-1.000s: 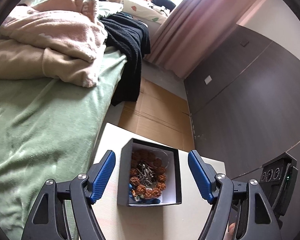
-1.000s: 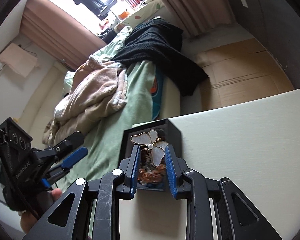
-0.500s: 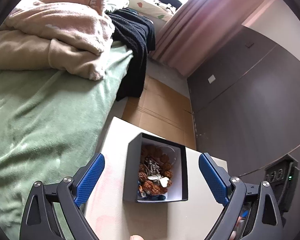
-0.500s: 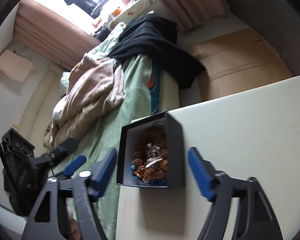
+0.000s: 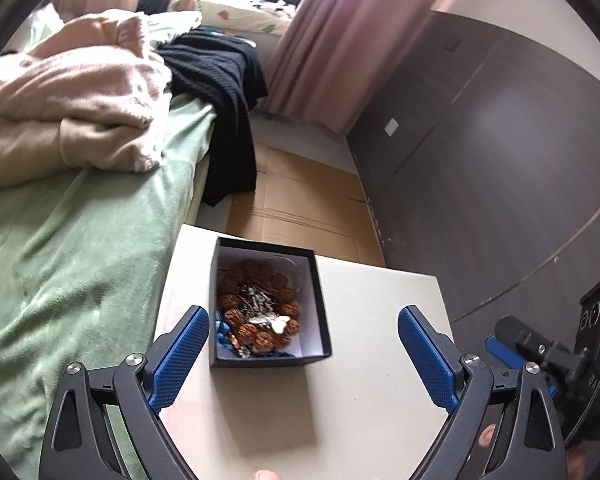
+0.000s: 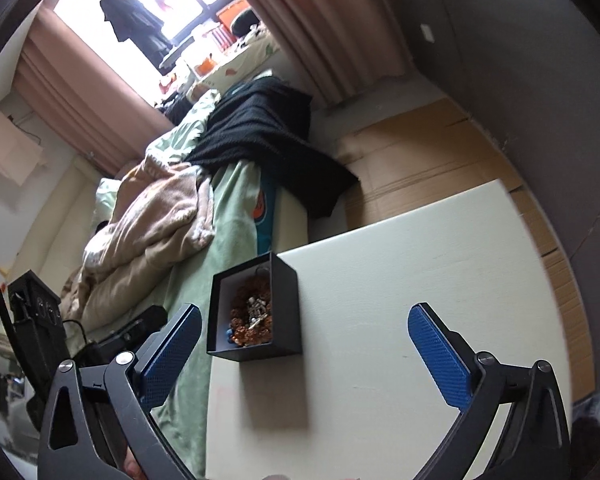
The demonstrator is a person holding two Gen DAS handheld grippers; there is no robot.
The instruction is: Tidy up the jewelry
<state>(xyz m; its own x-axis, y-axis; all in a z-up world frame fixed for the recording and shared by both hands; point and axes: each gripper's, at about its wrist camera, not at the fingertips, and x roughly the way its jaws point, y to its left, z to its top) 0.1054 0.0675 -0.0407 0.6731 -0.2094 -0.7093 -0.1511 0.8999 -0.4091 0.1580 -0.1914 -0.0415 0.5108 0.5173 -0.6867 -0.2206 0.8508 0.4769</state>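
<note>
A black jewelry box (image 5: 320, 312) with a white inside stands on the white table (image 5: 364, 380). In it lie brown bead strings (image 5: 256, 300), a silver piece and a white butterfly brooch (image 5: 274, 322). My left gripper (image 5: 304, 356) is open and empty, hanging just before the box. The box also shows in the right wrist view (image 6: 286, 308), left of centre. My right gripper (image 6: 308, 356) is wide open and empty, drawn back over the table.
A bed with a green sheet (image 5: 72, 248), beige blankets (image 5: 68, 108) and a black knit (image 5: 224, 92) runs along the table's left side. Cardboard (image 5: 304, 196) covers the floor beyond. A dark wardrobe wall (image 5: 480, 152) stands at the right.
My right gripper opened, let the butterfly brooch drop into the box, and drew back. My left gripper widened and pulled back a little.
</note>
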